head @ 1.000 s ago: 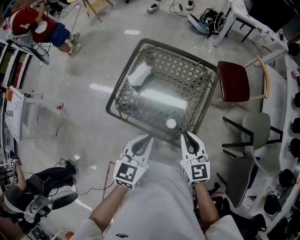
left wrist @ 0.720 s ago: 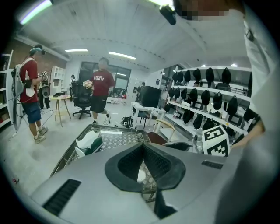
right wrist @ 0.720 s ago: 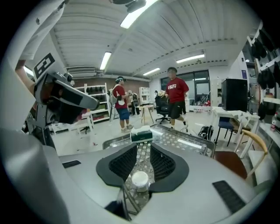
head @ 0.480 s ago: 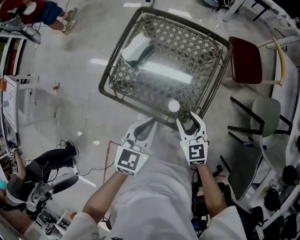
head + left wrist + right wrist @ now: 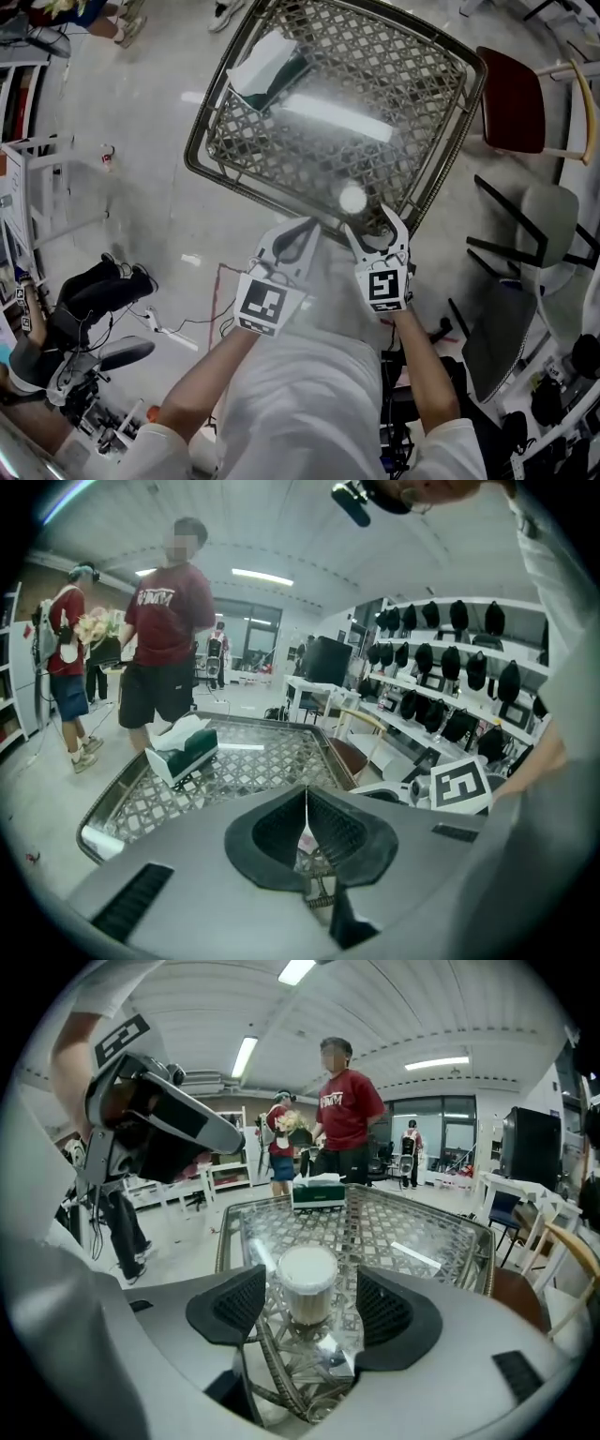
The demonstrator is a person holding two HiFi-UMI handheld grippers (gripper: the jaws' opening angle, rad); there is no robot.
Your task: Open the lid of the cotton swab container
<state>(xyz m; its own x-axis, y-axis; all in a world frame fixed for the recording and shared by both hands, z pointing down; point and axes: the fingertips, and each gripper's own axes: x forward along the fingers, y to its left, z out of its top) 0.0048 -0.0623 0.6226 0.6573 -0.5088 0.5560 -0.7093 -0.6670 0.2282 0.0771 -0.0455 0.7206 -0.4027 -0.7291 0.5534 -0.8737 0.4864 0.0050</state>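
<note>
Nearest you, your left hand-held gripper (image 5: 307,225) is pressed together: in the left gripper view (image 5: 306,808) its two dark pads meet along one thin line and nothing sits between them. It hangs over the near edge of the counter (image 5: 199,167), just left of your other tool.

Your right hand-held gripper (image 5: 367,223) is spread wide, and its jaws have just been opening. In the right gripper view (image 5: 307,1305) the cotton swab container (image 5: 307,1285) shows between the two pads, with a clear gap on each side, so neither pad touches it.

The cotton swab container (image 5: 352,199) stands upright on the glass of the counter (image 5: 417,1234), close to the near edge and toward its right side. Its white lid is on and sits flat on top. The glass lies over a woven lattice inside a dark frame and carries a bright streak of reflected light.

Farther out, at the far left corner of the counter (image 5: 246,761), you have a tissue box (image 5: 265,64) with a white sheet sticking up from it (image 5: 185,747) (image 5: 319,1192).

To the right of the counter, on the floor, stands a chair (image 5: 511,103) with a red seat.

Beyond the far side a person in a red shirt (image 5: 349,1115) is standing (image 5: 164,621).
</note>
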